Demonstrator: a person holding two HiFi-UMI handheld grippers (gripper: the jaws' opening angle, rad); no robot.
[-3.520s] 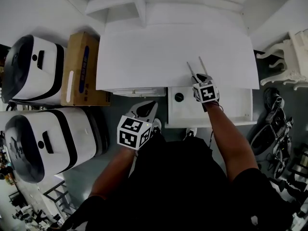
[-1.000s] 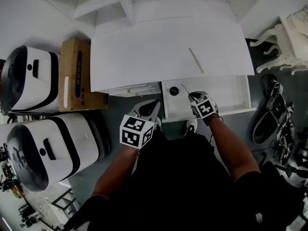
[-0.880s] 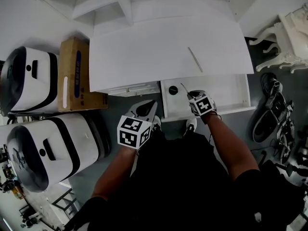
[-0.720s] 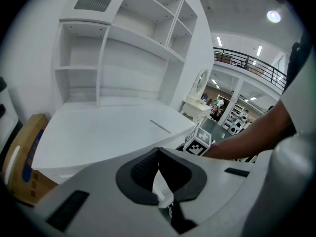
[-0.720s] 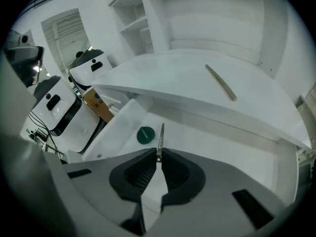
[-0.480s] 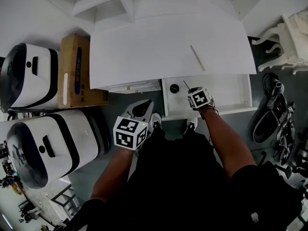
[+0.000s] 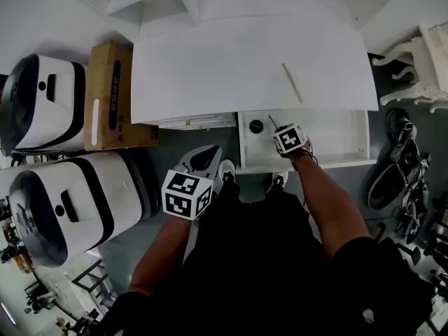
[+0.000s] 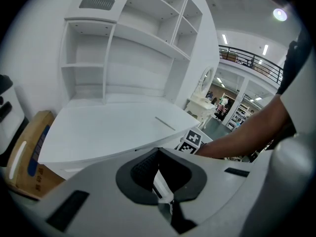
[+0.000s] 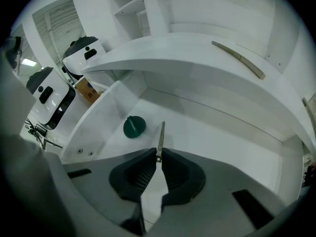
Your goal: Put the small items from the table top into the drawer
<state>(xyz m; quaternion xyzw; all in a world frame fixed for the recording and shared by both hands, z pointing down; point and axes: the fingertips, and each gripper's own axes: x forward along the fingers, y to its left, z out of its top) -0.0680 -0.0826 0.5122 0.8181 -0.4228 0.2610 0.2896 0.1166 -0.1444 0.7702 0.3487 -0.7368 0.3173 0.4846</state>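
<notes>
In the head view my right gripper (image 7: pixel 277 127) hangs over the open white drawer (image 7: pixel 336 163), shut on a thin pale stick (image 7: pixel 271 121). In the right gripper view that stick (image 9: pixel 160 138) points forward from the closed jaws above the drawer floor (image 9: pixel 222 137). A dark green round lid (image 9: pixel 134 126) lies just ahead and to the left, also visible as the lid (image 7: pixel 256 126). A second stick (image 7: pixel 292 82) lies on the table top (image 7: pixel 210 68). My left gripper (image 7: pixel 206 158) is held low beside the desk, shut on nothing.
A cardboard box (image 7: pixel 112 96) and two white-and-black appliances (image 7: pixel 42 103) (image 7: pixel 63 208) stand on the floor at the left. Shoes (image 7: pixel 402 166) and a white ornate chair (image 7: pixel 420 61) are at the right. White shelves (image 8: pixel 133 38) rise behind the table.
My right gripper has lifted one of the two sticks off the table top and brought it down into the drawer. The left gripper has stayed low at the left.
</notes>
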